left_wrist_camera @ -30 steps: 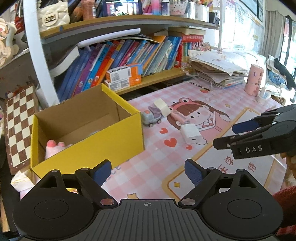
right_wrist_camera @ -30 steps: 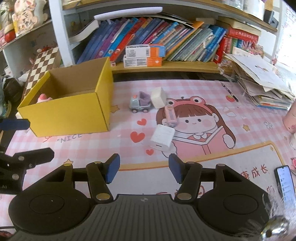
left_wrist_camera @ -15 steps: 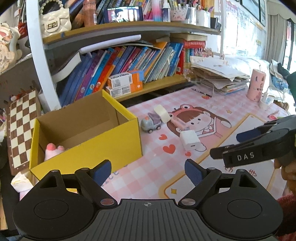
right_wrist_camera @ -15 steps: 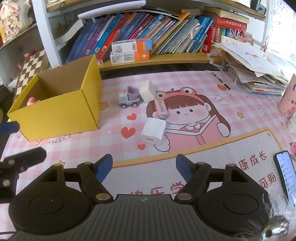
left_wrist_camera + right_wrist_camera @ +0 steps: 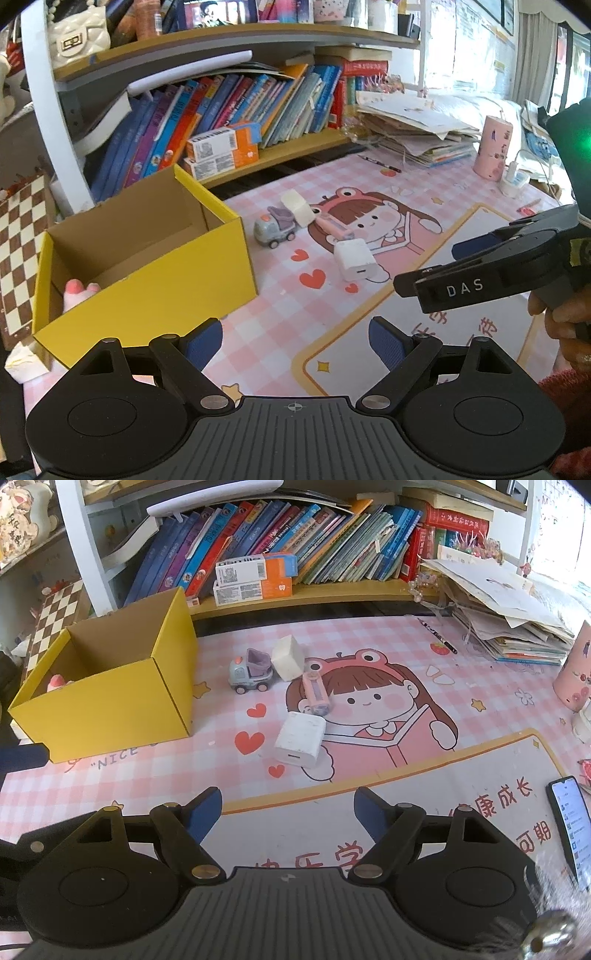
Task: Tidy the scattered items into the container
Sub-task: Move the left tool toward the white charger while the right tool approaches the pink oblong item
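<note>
A yellow cardboard box stands open at the left of the pink desk mat, with a pink plush toy in its corner. Scattered to its right are a grey toy truck, a white cube, a pink eraser-like stick and a white charger block. My left gripper is open and empty, low near the box's front. My right gripper is open and empty, just short of the charger; from the side it appears as the right gripper.
A bookshelf full of books runs along the back, with orange-and-white cartons on its lower ledge. A paper stack, a pink cup and a phone sit at the right. A checkerboard leans left of the box.
Both grippers have pulled back and risen a little, so the box and items look smaller and farther. The right gripper's fingers have spread wider apart.
</note>
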### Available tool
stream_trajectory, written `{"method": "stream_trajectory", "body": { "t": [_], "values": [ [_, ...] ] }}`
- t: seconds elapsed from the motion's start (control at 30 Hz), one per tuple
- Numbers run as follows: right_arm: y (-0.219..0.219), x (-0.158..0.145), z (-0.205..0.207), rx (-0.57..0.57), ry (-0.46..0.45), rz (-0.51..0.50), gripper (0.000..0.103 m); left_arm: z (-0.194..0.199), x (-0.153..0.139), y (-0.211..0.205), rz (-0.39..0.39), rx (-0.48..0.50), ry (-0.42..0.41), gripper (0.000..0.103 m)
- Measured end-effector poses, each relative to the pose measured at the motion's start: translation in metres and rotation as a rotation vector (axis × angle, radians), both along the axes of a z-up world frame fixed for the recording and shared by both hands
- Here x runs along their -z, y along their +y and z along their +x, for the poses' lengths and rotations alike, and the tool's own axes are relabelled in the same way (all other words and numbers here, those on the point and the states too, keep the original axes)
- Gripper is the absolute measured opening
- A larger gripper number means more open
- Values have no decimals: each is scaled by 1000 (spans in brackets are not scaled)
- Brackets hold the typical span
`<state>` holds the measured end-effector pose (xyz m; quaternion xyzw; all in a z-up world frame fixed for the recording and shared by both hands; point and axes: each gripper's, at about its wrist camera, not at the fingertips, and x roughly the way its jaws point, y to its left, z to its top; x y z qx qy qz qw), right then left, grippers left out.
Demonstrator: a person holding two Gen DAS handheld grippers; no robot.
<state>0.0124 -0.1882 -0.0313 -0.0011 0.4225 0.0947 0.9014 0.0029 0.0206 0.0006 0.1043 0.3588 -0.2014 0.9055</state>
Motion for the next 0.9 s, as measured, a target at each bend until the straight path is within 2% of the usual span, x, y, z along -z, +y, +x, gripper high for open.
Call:
{"method": "stream_trajectory", "body": {
  "t": [0.3,0.9],
  "values": [
    [-10,3,9,5,7,-9,78,9,8,-12,-10,10,33,89],
    [-38,20,43,22,45,6,78,36,26,-51,36,52,63,89]
  ]
}}
